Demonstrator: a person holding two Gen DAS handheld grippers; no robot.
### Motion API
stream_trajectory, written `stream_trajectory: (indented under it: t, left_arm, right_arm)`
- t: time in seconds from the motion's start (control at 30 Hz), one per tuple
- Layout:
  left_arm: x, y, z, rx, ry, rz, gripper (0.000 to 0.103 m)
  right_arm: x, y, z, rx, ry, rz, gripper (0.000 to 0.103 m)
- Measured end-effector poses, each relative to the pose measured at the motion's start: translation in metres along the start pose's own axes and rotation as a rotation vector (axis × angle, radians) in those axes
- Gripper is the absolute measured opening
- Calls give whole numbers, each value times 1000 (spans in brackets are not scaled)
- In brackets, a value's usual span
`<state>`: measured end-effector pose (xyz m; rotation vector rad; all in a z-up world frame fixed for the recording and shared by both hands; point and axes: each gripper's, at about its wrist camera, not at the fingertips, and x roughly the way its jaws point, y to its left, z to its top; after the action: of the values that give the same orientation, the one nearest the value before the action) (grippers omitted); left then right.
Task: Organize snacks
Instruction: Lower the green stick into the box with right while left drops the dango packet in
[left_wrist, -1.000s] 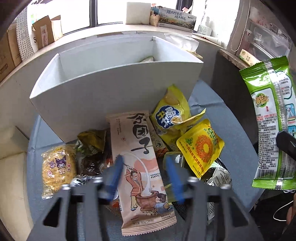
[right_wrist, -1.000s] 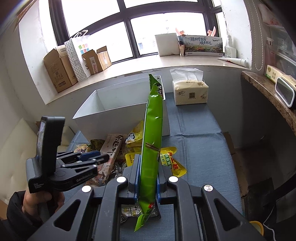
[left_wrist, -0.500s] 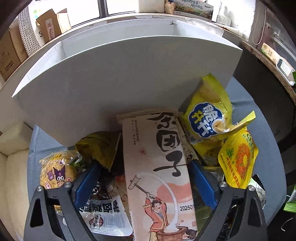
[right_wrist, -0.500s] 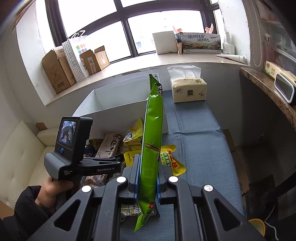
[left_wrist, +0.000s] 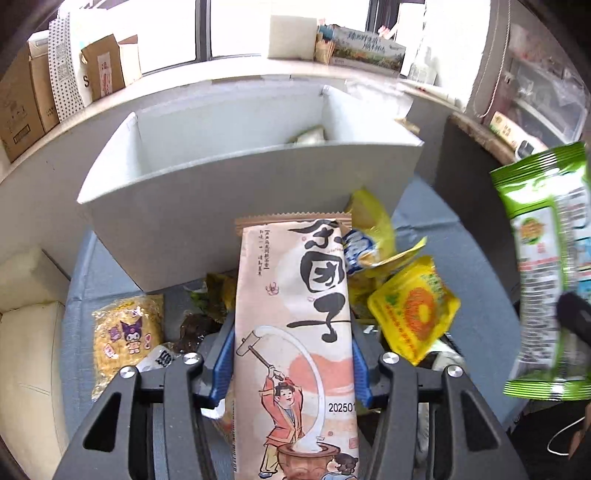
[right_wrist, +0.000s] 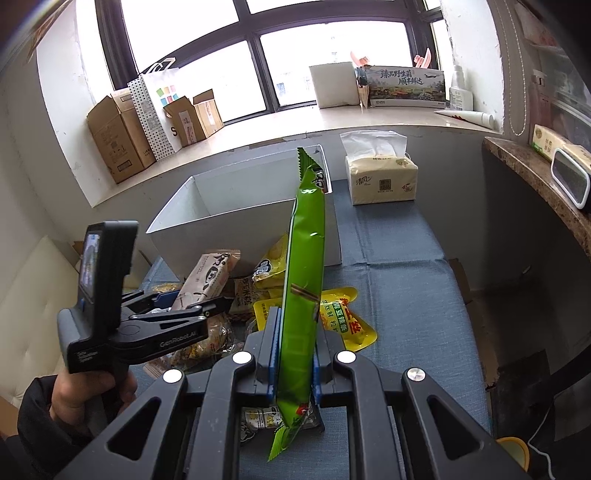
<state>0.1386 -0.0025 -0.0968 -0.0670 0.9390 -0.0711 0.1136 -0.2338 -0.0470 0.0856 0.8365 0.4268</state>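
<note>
Your left gripper (left_wrist: 291, 365) is clamped across the pink pouch (left_wrist: 295, 317), the right gripper (right_wrist: 293, 354) on the green packet (right_wrist: 301, 280); both look light, crinkly, slippery—grip mid-body, toward the white bin (left_wrist: 236, 206).

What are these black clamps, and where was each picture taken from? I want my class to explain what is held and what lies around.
No robot: a person holds two hand clamps, each with a camera looking along its fingers. The left gripper grips a beige packet; its camera shows this from behind. The right gripper grips a green packet upright. A white box stands behind a pile of snacks, including a yellow pouch and a Kuromi bag, on a blue cloth. A tissue pack sits beside the box.
</note>
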Motion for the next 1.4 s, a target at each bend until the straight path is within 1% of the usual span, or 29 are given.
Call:
stream_trajectory:
  t: [0.13, 0.3, 0.33, 0.47, 0.57, 0.63, 0.7, 0.77, 0.87, 0.97, 1.03, 1.07, 1.1, 1.13, 1.17, 1.2, 1.23, 1.3, 1.4]
  left_arm:
    - [-33, 3, 0, -12, -48, -23, 57]
    - [-65, 15, 10, -34, -103, -25, 57]
    - [-66, 10, 18, -37, -112, -23, 57]
    - [-78, 25, 46, -70, -151, -19, 57]
    - [-70, 37, 76, -97, -180, 0, 57]
    - [-63, 48, 99, -110, -191, -10, 57]
    - [-51, 58, 124, -130, -198, -13, 57]
    - [-35, 64, 146, -130, -204, -2, 57]
    - [-6, 74, 174, -153, -192, -4, 57]
    - [22, 78, 192, -197, -165, -14, 57]
    - [41, 77, 199, -208, -140, -20, 57]
    - [51, 76, 201, -206, -119, -26, 57]
    - [62, 75, 202, -208, -93, -31, 59]
    - [68, 77, 200, -224, -79, -18, 69]
    - [73, 79, 198, -238, -76, -31, 79]
    - [75, 82, 196, -252, -75, -47, 99]
    - [76, 84, 193, -264, -80, -55, 103]
    - [77, 85, 190, -263, -84, -65, 103]
    - [77, 76, 188, -224, -82, -36, 103]
  right_arm:
    - [-1, 4, 0, -9, -5, 8, 14]
    - [-1, 10, 8, -30, -24, 38, 14]
    - [0, 12, 11, -34, -25, 57, 14]
    - [11, 24, 39, -58, -45, 116, 14]
    - [30, 32, 68, -63, -53, 160, 14]
    - [52, 32, 92, -42, -31, 182, 14]
    - [76, 30, 117, -15, -18, 221, 14]
    - [99, 28, 142, 2, -9, 193, 14]
    - [135, 26, 171, 27, 38, 209, 14]
    - [165, 22, 191, 27, 67, 196, 14]
    - [182, 19, 196, 5, 98, 168, 16]
    - [191, 16, 196, 15, 124, 153, 28]
    - [199, 11, 196, 28, 156, 146, 65]
    - [204, 6, 195, 40, 177, 135, 77]
    - [205, -1, 192, 59, 173, 112, 91]
    - [202, -8, 189, 80, 154, 124, 91]
    - [198, -16, 187, 100, 136, 144, 91]
    - [190, -25, 184, 113, 115, 134, 92]
    - [180, -27, 181, 90, 88, 131, 92]
